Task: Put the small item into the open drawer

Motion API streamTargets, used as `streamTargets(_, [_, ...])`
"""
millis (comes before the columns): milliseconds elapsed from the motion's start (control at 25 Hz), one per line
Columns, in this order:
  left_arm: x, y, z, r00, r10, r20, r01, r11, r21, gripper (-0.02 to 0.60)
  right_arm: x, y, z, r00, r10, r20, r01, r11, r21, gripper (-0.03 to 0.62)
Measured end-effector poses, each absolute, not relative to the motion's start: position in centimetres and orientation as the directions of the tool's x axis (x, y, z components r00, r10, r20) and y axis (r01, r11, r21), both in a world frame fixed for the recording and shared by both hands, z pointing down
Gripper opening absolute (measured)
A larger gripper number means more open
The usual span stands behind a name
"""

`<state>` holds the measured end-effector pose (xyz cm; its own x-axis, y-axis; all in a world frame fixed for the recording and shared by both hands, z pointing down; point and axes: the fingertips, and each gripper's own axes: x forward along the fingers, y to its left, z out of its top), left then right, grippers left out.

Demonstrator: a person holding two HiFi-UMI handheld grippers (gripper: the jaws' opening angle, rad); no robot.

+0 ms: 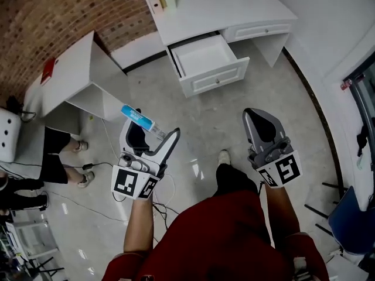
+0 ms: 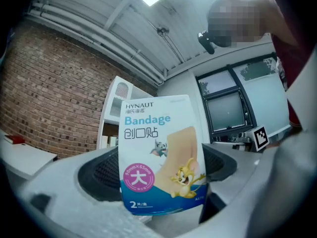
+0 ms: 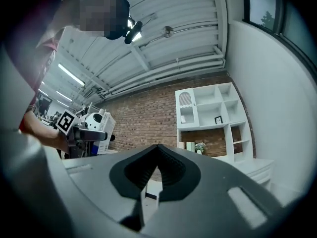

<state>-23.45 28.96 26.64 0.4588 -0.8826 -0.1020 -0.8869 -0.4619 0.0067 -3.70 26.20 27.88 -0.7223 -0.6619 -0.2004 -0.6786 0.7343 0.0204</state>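
Observation:
My left gripper [image 1: 153,134] is shut on a small bandage box [image 2: 161,155], white and blue with cartoon figures; in the head view the bandage box [image 1: 139,119] sticks out up-left from the jaws, over the floor. The open drawer [image 1: 206,60] of the white desk [image 1: 217,10] lies ahead and to the right, white inside and holding nothing I can see. My right gripper [image 1: 256,117] is shut with nothing in it, held over the floor below the drawer; in the right gripper view its jaws [image 3: 157,150] meet at the tips.
A white table [image 1: 70,78] with a red item [image 1: 48,70] stands at the left; a person's legs [image 1: 61,157] are beside it. Cables [image 1: 105,168] trail on the floor. White shelving [image 3: 210,118] stands against a brick wall. A blue chair [image 1: 351,218] is at the right.

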Motion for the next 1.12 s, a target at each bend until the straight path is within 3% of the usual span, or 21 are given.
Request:
streamTargets(440, [-16.7, 7.6, 28.1, 0.488, -0.872, -0.032, -0.872, -0.489, 0.001, 0.460, 3.5, 7.8, 29.1, -0.702, -0.692, -0.168, -0.699, 0.714, -0.021, 0.011])
streamTargets(1120, [-12.3, -10.7, 38.9, 0.549, -0.794, 0.260, -0.824, -0.567, 0.009, 0.460, 5.8, -6.3, 31.1, -0.675, -0.731, -0.100, -0.734, 0.679, -0.008, 0.012])
